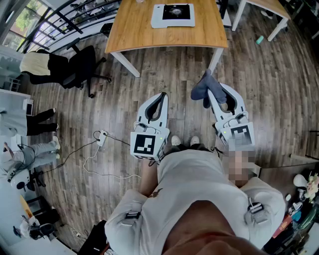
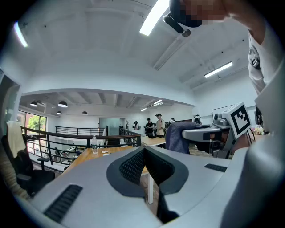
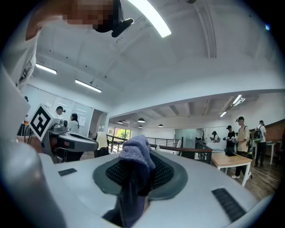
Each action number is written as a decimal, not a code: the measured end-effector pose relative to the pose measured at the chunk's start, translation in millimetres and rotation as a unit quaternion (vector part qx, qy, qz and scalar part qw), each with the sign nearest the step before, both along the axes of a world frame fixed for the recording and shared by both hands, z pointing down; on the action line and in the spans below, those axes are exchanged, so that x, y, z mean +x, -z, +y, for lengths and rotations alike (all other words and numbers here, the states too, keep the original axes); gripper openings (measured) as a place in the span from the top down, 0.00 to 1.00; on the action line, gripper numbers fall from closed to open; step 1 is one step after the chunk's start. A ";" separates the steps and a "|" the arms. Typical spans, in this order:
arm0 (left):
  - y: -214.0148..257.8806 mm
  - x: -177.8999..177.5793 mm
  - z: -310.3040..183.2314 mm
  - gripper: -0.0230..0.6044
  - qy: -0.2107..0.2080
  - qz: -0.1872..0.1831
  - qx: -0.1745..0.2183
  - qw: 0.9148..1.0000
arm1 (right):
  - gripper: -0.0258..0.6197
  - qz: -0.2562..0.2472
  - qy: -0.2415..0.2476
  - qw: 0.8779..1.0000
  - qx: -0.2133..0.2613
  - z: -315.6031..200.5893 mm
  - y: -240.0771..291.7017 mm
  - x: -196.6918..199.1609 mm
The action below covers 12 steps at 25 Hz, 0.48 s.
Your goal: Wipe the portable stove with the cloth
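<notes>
Table (image 1: 134,30) at twelve o'clock is holding the portable stove (image 1: 173,15); right claw (image 1: 213,97), gripping the cloth (image 1: 202,89) firmly, should be heading there, left claw (image 1: 162,95) idling clenched.

Crumpled bluish-grey cloth (image 1: 200,91) in right tool (image 1: 212,92); pale stove (image 1: 173,15) flat on table (image 1: 134,31).

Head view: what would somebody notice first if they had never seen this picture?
Most likely the blue-grey cloth pinched in the right gripper, hanging above the wooden floor. Next, the left gripper beside it, shut and empty. Farther ahead, the portable stove sits on a wooden table.
</notes>
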<state>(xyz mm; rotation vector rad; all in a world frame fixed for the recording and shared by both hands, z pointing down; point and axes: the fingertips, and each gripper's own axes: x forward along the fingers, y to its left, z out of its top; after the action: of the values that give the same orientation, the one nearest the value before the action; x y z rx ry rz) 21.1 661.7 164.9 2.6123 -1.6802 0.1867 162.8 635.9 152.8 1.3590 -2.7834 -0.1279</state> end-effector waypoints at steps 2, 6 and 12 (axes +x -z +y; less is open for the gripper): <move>-1.2 6.7 -2.6 0.93 0.003 -0.002 -0.001 1.000 | 0.79 -0.002 0.004 1.000 -0.002 -3.1 -1.4 5.3; 0.2 19.6 -2.7 0.93 0.007 -0.004 0.000 1.000 | 0.78 -0.003 0.011 1.000 -0.003 -4.4 -2.2 15.2; -2.8 37.2 0.8 0.93 0.013 -0.013 -0.003 1.000 | 0.78 -0.001 0.026 1.000 -0.002 -4.2 -4.2 25.2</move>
<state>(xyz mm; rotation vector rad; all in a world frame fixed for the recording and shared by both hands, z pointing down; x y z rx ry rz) 58.4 662.5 167.8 2.5940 -1.7170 0.2271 188.1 631.7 157.0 1.2885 -2.8194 -0.1233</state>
